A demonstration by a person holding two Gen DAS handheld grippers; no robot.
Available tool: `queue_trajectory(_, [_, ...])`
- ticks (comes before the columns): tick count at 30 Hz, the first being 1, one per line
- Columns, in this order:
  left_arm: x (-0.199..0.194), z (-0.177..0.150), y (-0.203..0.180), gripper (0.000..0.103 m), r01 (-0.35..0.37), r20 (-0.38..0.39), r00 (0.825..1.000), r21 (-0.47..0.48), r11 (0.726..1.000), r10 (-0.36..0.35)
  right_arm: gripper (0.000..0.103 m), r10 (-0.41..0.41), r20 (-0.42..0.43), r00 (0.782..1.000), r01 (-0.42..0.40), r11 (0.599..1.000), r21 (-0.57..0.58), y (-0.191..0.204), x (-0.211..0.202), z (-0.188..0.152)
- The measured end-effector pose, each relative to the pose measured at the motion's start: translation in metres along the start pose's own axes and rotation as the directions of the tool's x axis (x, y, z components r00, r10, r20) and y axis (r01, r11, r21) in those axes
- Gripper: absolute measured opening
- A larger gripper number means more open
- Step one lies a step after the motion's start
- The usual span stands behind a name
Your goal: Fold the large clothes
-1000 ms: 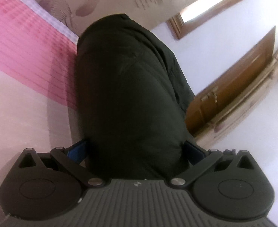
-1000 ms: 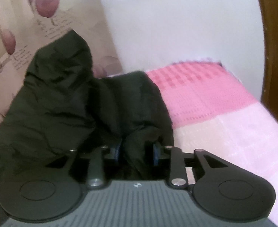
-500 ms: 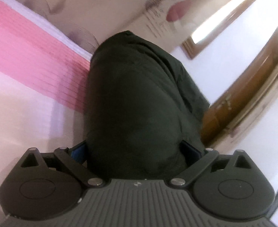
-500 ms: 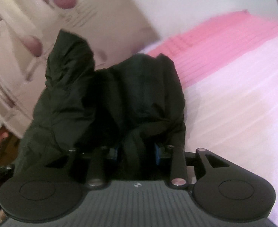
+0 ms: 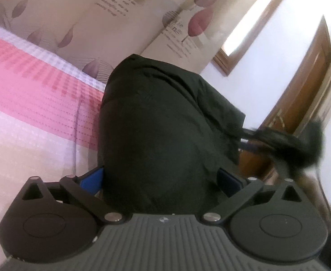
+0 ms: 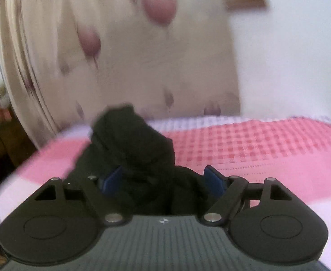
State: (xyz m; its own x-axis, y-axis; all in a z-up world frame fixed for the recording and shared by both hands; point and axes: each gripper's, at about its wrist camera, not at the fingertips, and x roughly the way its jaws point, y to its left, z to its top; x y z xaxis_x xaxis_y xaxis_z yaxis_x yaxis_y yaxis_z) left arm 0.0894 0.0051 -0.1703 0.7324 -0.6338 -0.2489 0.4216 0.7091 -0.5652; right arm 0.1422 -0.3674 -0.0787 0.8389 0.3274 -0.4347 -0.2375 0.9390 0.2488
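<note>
Left wrist view: a dark, matte garment (image 5: 156, 135) is bunched thickly on the pink checked bed (image 5: 30, 85).
Left claw (image 5: 159, 178): spread wide, filled by the garment bulk; grip cannot be told.
Right claw (image 6: 163, 180): jaws opening, garment lying loosely between the pads.

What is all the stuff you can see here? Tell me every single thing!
garment: one, black, bunched on the bed, a thick fold between the left claw's blue pads.
bedspread: one, pink and white checks, under the garment.
curtain: one, beige with purple leaves and writing, behind the bed.
wall: white, beside the curtain.
window frame: one, brown wood, on the wall.
door: one, brown wood, at the right edge.
left claw: one, black with blue pads, wide around the garment.
right claw: one, black with blue pads, jaws opening, garment between them; also a dark blur in the left view.
</note>
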Motion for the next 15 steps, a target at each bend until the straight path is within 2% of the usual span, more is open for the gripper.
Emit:
queue_trajectory(1, [0.0, 0.0, 0.0, 0.101, -0.003, -0.004, 1.0, 0.012, 1.0, 0.003, 0.037, 0.012, -0.028, 1.0, -0.013, 1.0, -0.023, 0.004, 0.013, 0.001])
queue_trajectory(2, [0.0, 0.0, 0.0, 0.101, -0.009, -0.007, 1.0, 0.018, 1.0, 0.009, 0.028, 0.04, -0.069, 0.997, -0.043, 0.998, -0.041, 0.011, 0.03, 0.004])
queue_trajectory(4, [-0.001, 0.002, 0.0, 0.101, -0.023, -0.012, 1.0, 0.007, 1.0, 0.023, 0.014, 0.008, -0.077, 0.997, -0.019, 0.99, -0.141, 0.027, 0.043, 0.008])
queue_trajectory(6, [-0.007, 0.003, 0.001, 0.101, -0.012, 0.01, 1.0, -0.004, 1.0, 0.012, 0.011, -0.025, -0.02, 0.999, 0.019, 0.968, -0.251, 0.043, 0.028, 0.012])
queue_trajectory(8, [-0.013, 0.003, -0.002, 0.102, -0.01, 0.037, 0.999, 0.025, 1.0, 0.009, 0.011, -0.045, 0.069, 0.997, 0.062, 0.96, -0.272, 0.042, 0.002, 0.017])
queue_trajectory(10, [-0.015, 0.004, -0.009, 0.102, -0.018, 0.047, 0.999, 0.059, 0.998, 0.015, 0.01, -0.106, 0.113, 0.988, 0.134, 0.95, -0.282, 0.032, -0.012, 0.01])
queue_trajectory(12, [-0.016, 0.004, -0.016, 0.102, -0.023, 0.058, 0.998, 0.077, 0.997, 0.018, 0.01, -0.158, 0.105, 0.982, 0.181, 0.949, -0.259, 0.018, -0.013, -0.006])
queue_trajectory(15, [-0.018, 0.005, -0.032, 0.102, -0.009, 0.082, 0.997, 0.112, 0.994, 0.0, 0.01, -0.186, 0.082, 0.979, 0.196, 0.971, -0.14, -0.015, -0.013, -0.034])
